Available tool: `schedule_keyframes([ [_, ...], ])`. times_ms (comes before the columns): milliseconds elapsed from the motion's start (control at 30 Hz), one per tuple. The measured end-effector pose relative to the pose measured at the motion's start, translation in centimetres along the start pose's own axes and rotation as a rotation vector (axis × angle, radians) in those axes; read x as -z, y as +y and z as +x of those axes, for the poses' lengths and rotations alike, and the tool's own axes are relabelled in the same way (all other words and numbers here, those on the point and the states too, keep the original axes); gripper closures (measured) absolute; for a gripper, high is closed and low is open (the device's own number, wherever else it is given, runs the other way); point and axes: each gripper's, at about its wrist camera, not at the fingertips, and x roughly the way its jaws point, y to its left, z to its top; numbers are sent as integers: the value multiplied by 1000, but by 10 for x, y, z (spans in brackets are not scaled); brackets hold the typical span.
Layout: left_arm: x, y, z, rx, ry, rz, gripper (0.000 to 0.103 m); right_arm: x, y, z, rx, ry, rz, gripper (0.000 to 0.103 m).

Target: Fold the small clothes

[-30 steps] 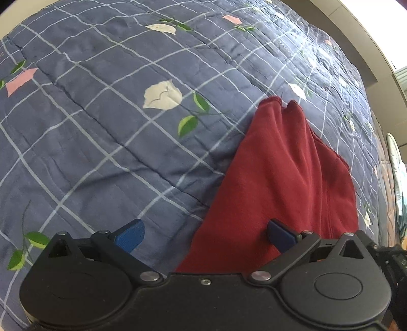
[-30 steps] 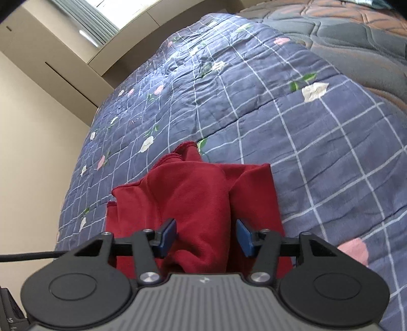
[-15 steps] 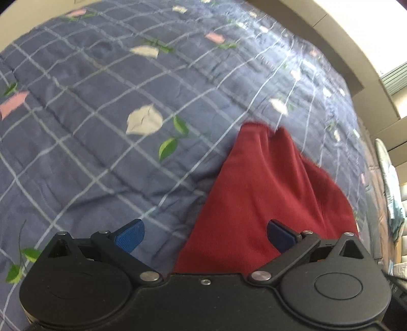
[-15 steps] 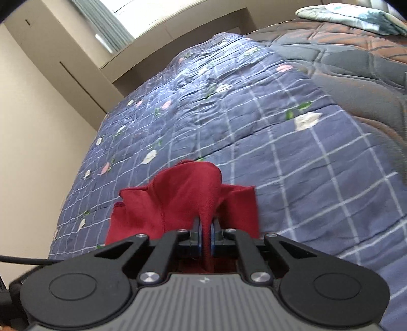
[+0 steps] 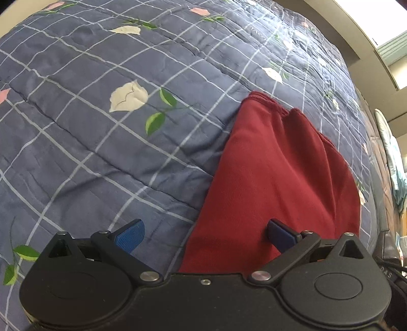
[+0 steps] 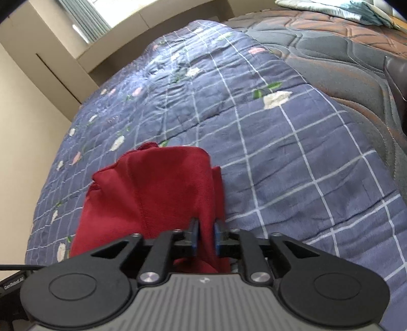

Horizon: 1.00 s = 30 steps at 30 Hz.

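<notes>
A dark red garment [image 5: 274, 178] lies on the blue checked floral quilt [image 5: 101, 127]. My left gripper [image 5: 204, 236] hovers wide open over the garment's near left edge, one pad above the cloth and the other above the quilt, holding nothing. In the right wrist view the red garment [image 6: 152, 198] is bunched, with a flap laid over it. My right gripper [image 6: 205, 233] sits at its near right edge. The jaws are opening, and a ridge of red cloth still stands in the narrow gap between them.
The quilt [image 6: 279, 165] stretches away towards a beige wall [image 6: 25, 152] and a window ledge. To the right lies a brown-grey quilted mattress [image 6: 343, 63] with a light patterned cloth [image 6: 330, 7] on it. A dark object [image 6: 396, 84] is at the right edge.
My right gripper closed on a fold of the red garment, pulled it up and over, and now its jaws have parted again. The left gripper stayed open and rolled slightly.
</notes>
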Motion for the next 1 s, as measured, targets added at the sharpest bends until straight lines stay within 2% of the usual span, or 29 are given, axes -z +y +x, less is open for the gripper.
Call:
schedule_keyframes([
  [133, -1, -7, 1, -5, 3, 28, 1, 1, -6, -2, 16, 4, 13, 37],
  [167, -2, -8, 1, -5, 2, 33, 1, 1, -8, -3, 15, 6, 16, 30],
  [367, -5, -11, -2, 5, -5, 38, 1, 6, -9, -7, -7, 18, -10, 7],
  [467, -7, -14, -3, 1, -17, 45, 1, 10, -4, -9, -30, 28, -34, 2],
  [600, -9, -16, -4, -3, -24, 57, 1, 17, 7, -7, -51, 52, -85, 0],
  [833, -12, -19, -4, -14, -29, 88, 1, 33, 14, 10, 14, 119, -120, 0],
  [1000, -10, -17, 3, -26, -4, 91, 1, 39, 10, 11, 16, 116, -89, 0],
])
